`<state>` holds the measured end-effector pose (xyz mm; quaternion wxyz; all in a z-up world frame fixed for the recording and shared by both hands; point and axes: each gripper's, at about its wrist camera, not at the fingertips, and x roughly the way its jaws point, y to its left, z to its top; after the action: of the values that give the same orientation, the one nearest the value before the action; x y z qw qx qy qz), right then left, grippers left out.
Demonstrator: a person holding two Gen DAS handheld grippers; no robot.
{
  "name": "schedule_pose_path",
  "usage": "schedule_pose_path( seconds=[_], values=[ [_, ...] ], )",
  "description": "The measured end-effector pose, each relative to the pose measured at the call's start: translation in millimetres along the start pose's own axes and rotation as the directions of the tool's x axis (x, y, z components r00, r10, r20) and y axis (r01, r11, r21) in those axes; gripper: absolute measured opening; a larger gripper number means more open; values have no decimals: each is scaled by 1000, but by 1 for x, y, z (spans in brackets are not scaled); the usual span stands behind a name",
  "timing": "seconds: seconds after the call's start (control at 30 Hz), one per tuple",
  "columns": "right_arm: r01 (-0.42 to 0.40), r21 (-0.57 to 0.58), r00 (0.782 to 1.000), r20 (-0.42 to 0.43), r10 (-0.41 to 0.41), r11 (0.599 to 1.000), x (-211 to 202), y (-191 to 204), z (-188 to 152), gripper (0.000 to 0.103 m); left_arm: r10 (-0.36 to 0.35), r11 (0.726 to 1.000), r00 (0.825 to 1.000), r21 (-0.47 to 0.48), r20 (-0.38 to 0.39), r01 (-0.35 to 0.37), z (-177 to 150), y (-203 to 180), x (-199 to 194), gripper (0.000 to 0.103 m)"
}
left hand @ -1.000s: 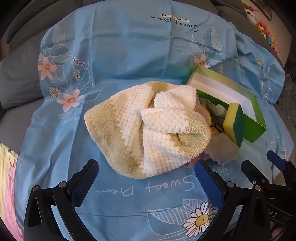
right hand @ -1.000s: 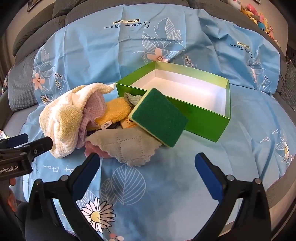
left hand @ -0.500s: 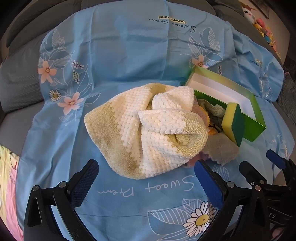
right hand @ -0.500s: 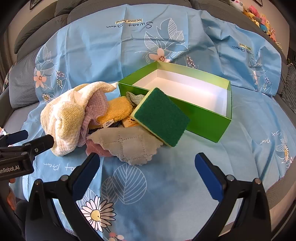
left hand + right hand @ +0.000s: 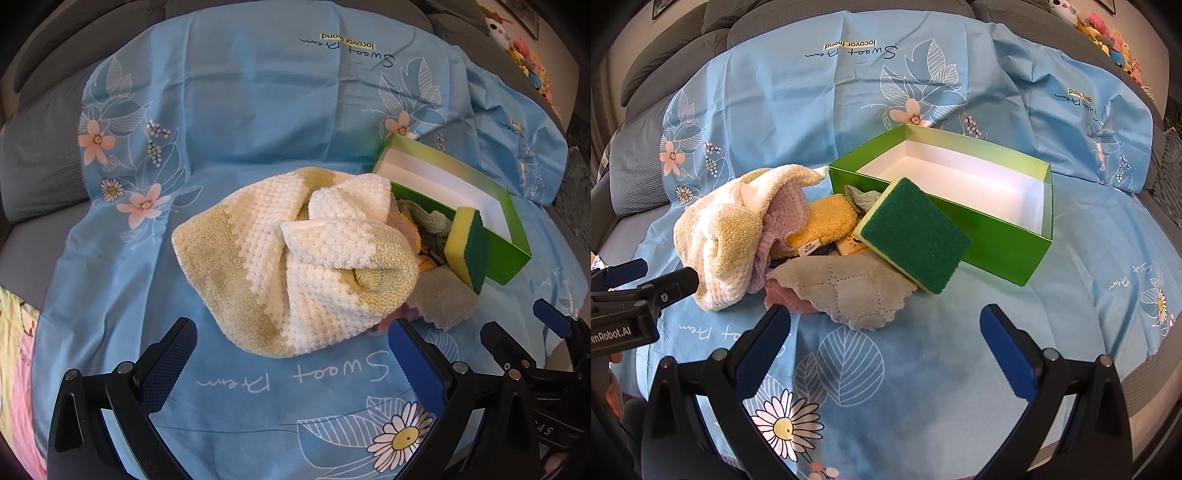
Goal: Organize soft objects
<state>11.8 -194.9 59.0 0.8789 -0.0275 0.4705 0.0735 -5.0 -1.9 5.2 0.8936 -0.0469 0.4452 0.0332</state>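
A crumpled cream and yellow towel (image 5: 295, 258) lies just beyond my open left gripper (image 5: 291, 365); the towel (image 5: 731, 229) also shows at left in the right wrist view. A green-topped yellow sponge (image 5: 914, 240) leans against the empty green box (image 5: 1004, 236). A grey quilted cloth (image 5: 846, 291), a pink cloth (image 5: 783, 221) and an orange cloth (image 5: 827, 221) are piled between towel and box. My right gripper (image 5: 884, 347) hangs open a little short of the grey cloth, holding nothing.
Everything rests on a blue flowered sheet (image 5: 923, 369) spread over a grey sofa (image 5: 40, 166). Plush toys (image 5: 1115, 40) sit at the far right. The left gripper's fingers (image 5: 670, 282) reach in at the left edge of the right wrist view.
Both cameras have crept slightly; the pile and box sit a touch lower and nearer in view. Nothing was gripped or moved.
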Motion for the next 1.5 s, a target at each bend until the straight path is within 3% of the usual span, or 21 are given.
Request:
schedule_pose_path(
  seconds=[1.03,1.5],
  values=[
    [5,-12,1000,5,-5,1000,-1,2,-1,102,-5,1000,1000,-6,4,5,0,-1,1,103],
    [15,-57,1000,26,-13,998,-3,12,1,102,-49,997,999,-59,7,49,-1,17,5,103]
  ],
)
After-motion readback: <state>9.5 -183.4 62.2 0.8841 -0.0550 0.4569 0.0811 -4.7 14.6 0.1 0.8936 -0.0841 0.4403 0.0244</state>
